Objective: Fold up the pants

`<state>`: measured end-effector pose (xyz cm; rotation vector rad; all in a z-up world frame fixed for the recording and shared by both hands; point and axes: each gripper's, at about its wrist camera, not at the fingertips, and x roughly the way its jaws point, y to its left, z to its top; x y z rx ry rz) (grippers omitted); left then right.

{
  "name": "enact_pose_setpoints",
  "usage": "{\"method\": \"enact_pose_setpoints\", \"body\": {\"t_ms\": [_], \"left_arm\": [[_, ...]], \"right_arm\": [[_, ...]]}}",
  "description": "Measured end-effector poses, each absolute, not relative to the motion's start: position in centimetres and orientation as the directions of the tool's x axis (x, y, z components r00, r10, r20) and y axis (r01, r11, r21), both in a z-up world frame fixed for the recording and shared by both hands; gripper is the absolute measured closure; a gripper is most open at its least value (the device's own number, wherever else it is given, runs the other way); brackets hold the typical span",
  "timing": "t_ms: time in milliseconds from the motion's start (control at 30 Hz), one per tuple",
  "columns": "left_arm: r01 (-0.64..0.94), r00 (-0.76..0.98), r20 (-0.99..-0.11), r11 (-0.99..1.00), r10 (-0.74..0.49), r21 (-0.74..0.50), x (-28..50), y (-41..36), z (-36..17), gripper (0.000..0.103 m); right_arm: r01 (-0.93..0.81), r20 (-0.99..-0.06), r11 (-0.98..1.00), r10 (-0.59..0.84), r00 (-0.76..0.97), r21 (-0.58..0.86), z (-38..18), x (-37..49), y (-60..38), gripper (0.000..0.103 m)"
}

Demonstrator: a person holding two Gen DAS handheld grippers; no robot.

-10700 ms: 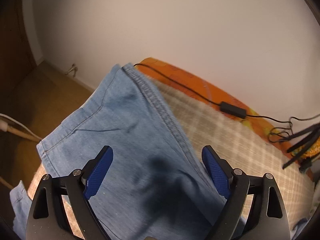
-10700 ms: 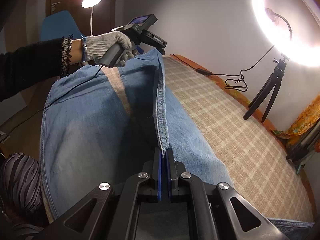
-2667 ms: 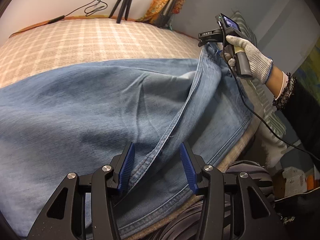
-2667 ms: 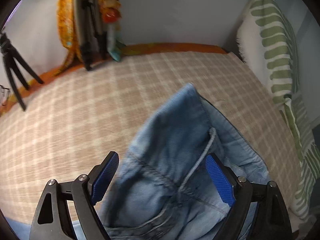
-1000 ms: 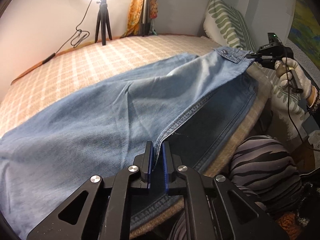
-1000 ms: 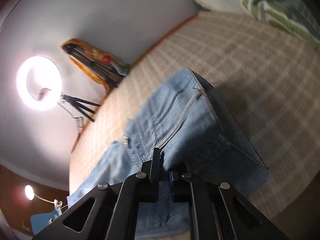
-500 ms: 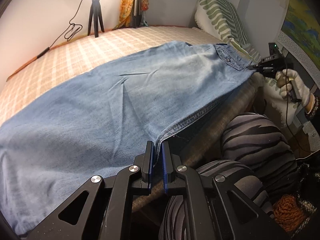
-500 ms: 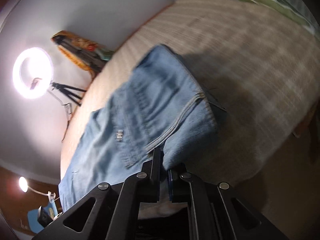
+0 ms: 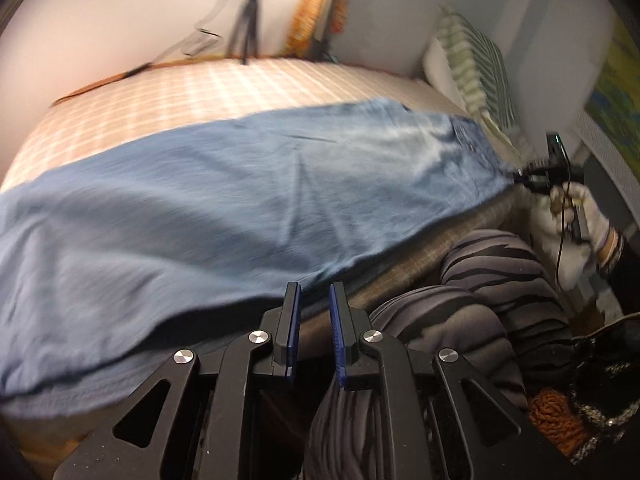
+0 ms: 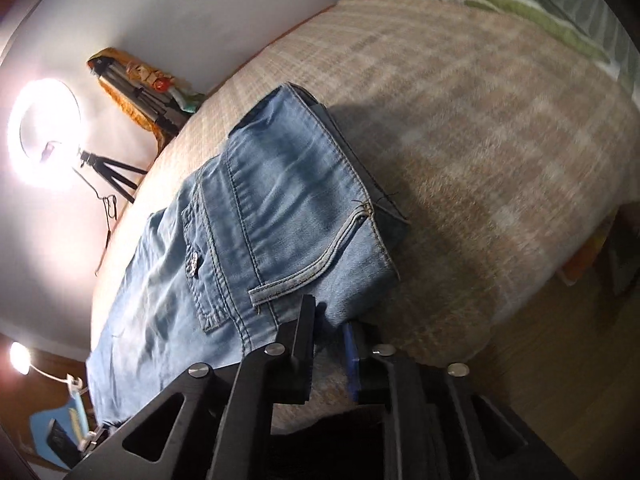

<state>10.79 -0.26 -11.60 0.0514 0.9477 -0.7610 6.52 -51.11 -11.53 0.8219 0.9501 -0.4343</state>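
Note:
Light blue jeans [image 9: 224, 200] lie folded lengthwise, leg on leg, along the near edge of the bed [image 9: 192, 92]. My left gripper [image 9: 314, 300] is slightly open at the bed's edge, just clear of the jeans' long folded edge, holding nothing. The waistband end with a back pocket [image 10: 280, 216] shows in the right wrist view. My right gripper [image 10: 330, 320] is slightly open right at the waistband corner, which still lies between the pads. The right gripper also shows in the left wrist view [image 9: 520, 176] at the jeans' far right end.
A checked beige blanket [image 10: 480, 128] covers the bed. A ring light on a tripod [image 10: 44, 132] stands at the far side by the wall. A green-striped pillow [image 9: 476, 68] lies at the head. My striped-trousered knees [image 9: 492, 280] sit against the near edge.
Both grippers, shut on the jeans half a second ago, have parted their pads. The jeans have dropped flat onto the bed and the left gripper has drawn back from the edge.

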Motion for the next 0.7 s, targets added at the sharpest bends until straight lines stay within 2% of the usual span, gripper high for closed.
{"method": "enact_pose_setpoints", "body": {"t_ms": [167, 233, 267, 333, 400, 500, 700], "left_arm": [[0.472, 0.465, -0.713, 0.828, -0.526, -0.303, 10.2, 4.7, -10.8, 0.090], [0.428, 0.499, -0.710, 0.853, -0.498, -0.298, 10.0, 6.1, -10.9, 0.090], [0.405, 0.515, -0.709, 0.866, -0.482, -0.294, 10.0, 6.6, -11.0, 0.090], [0.365, 0.533, -0.705, 0.879, -0.468, -0.308, 10.2, 7.7, -11.4, 0.090], [0.329, 0.544, -0.701, 0.886, -0.461, -0.326, 10.5, 8.6, -11.9, 0.090], [0.289, 0.554, -0.698, 0.891, -0.453, -0.349, 10.8, 9.4, -12.5, 0.090], [0.225, 0.552, -0.709, 0.897, -0.440, -0.381, 11.4, 10.4, -13.7, 0.090]], "right_arm": [[0.627, -0.825, 0.691, -0.079, 0.559, 0.358, -8.8, 5.4, -50.3, 0.077], [0.614, -0.809, 0.721, -0.129, 0.574, 0.320, -7.5, 5.4, -50.2, 0.058], [0.614, -0.801, 0.730, -0.158, 0.578, 0.299, -6.9, 5.5, -50.4, 0.052], [0.607, -0.780, 0.738, -0.180, 0.600, 0.296, -6.3, 5.8, -51.2, 0.028], [0.582, -0.770, 0.753, -0.163, 0.618, 0.307, -6.6, 6.8, -52.8, 0.018], [0.589, -0.787, 0.743, -0.139, 0.601, 0.319, -8.1, 8.3, -55.4, 0.018], [0.499, -0.691, 0.646, 0.062, 0.720, 0.578, -10.8, 11.0, -59.7, 0.016]]}}
